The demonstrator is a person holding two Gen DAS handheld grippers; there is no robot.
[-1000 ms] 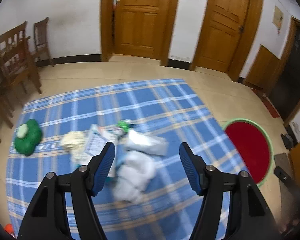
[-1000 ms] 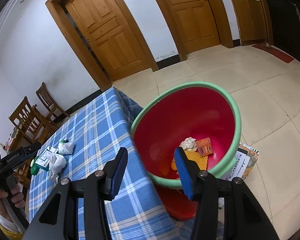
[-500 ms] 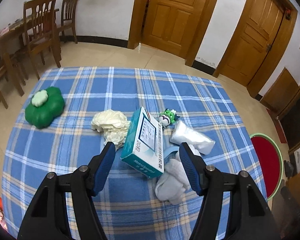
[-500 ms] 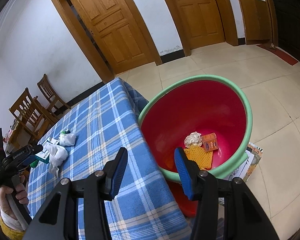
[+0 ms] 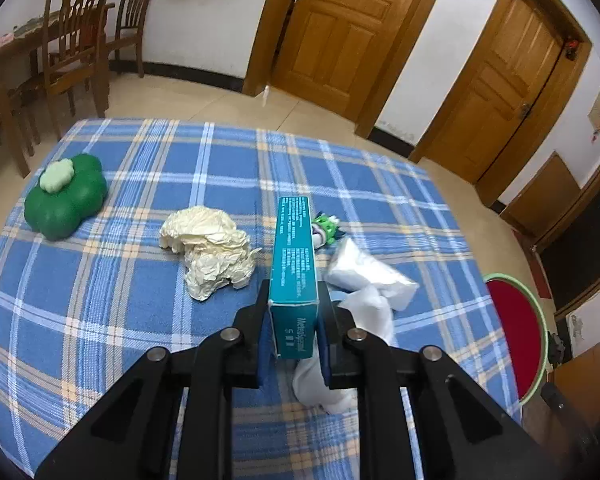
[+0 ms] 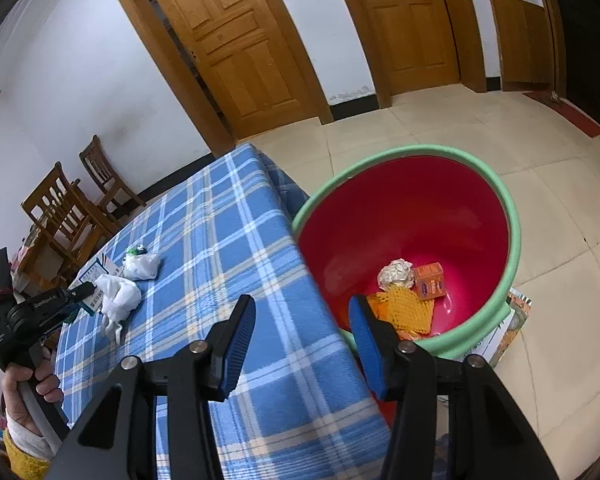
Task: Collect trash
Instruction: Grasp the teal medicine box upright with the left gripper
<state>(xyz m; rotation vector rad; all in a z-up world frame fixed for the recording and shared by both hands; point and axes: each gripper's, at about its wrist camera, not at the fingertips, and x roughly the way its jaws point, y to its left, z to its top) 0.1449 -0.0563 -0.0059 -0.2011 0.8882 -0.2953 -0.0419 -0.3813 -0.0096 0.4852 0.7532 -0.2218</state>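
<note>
A teal cardboard box [image 5: 294, 268] stands on edge, clamped between the left tool [image 5: 293, 326] pads above the plaid-clothed worktop [image 5: 100, 300]. Crumpled cream paper [image 5: 210, 250] and white plastic bags [image 5: 364, 280] lie beside it. The right tool [image 6: 302, 336] gapes, holding nothing, near the red, green-rimmed bin [image 6: 492, 184].
</note>
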